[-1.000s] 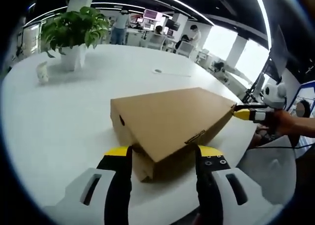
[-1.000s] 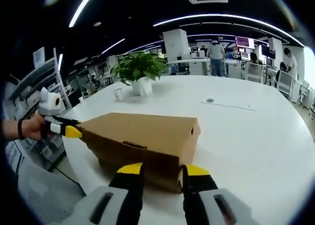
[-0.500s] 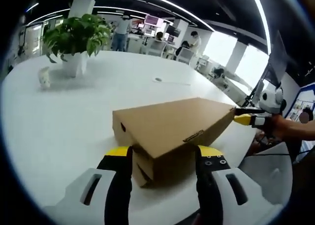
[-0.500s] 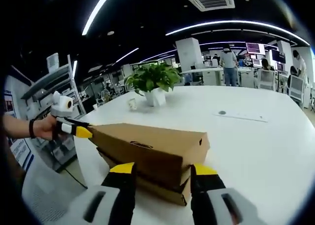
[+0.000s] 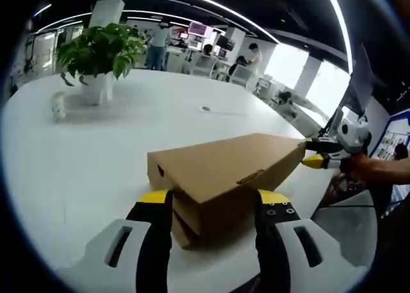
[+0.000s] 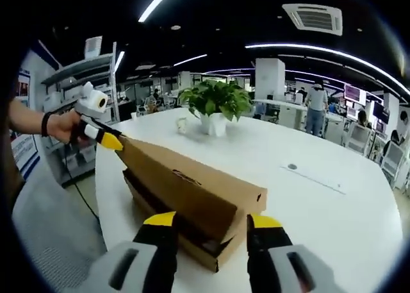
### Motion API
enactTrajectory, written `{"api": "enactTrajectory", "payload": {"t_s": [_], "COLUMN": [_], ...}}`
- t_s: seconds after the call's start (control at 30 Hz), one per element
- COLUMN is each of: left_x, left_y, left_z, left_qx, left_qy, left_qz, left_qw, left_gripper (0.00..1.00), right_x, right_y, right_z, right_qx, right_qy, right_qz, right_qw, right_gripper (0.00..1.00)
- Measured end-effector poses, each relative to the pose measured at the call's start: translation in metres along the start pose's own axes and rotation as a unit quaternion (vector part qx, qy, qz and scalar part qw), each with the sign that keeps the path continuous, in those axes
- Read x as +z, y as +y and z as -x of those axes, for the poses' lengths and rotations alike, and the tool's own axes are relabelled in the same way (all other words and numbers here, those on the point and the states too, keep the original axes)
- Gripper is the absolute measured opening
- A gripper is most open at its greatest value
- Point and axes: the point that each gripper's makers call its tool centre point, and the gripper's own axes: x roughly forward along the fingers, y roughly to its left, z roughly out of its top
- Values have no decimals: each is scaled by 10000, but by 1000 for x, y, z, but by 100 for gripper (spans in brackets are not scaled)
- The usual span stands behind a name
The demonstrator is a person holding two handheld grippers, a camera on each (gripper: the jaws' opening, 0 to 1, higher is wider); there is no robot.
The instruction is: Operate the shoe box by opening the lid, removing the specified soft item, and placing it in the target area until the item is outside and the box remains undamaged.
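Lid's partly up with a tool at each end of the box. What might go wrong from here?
1. The lid is raised only along one long side, with the left tool at one end and the right tool at the other; uneven lifting could crease the cardboard.
2. The shoe box sits near the white table edge, so an upward pull might drag it off.

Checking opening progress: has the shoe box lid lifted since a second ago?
Yes. The lid has risen off the box base, which sits on the white table, opening a dark gap.
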Motion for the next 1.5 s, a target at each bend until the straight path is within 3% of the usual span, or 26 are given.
{"api": "enactTrajectory", "payload": {"t_s": [0.17,0.27,0.4,0.5,0.63,0.73,1.03,1.5], "left_x": [9,8,12,15,23,28,43,63], "left_y": [1,1,2,1,2,1,2,3], "left_z": [2,1,2,2,3,2,4,1], "left_qx": [-32,-30,-36,-37,-38,-2,21,56], "left_qy": [-138,-58,-141,-151,-228,-223,-345,-523], "left_qz": [161,92,191,177,224,39,0,-253], "left_qw": [9998,9999,9997,9997,9995,9997,9994,9983], "left_gripper": [51,51,51,51,51,51,51,50], "right_x": [-9,-1,1,6,15,20,34,47], "right_y": [-1,-17,-21,-22,-21,-22,-35,-48], "right_z": [2,1,-5,-8,-12,-15,-16,-17], "right_qx": [-89,-407,-450,-565,-682,-806,-1188,-1485], "right_qy": [165,-13,55,58,0,73,-7,-29], "right_qz": [287,247,391,783,1004,1353,1430,1290], "right_qw": [9994,9989,9982,9953,9926,9875,9826,9804], "right_gripper": [37,36,36,35,33,32,24,15]}}
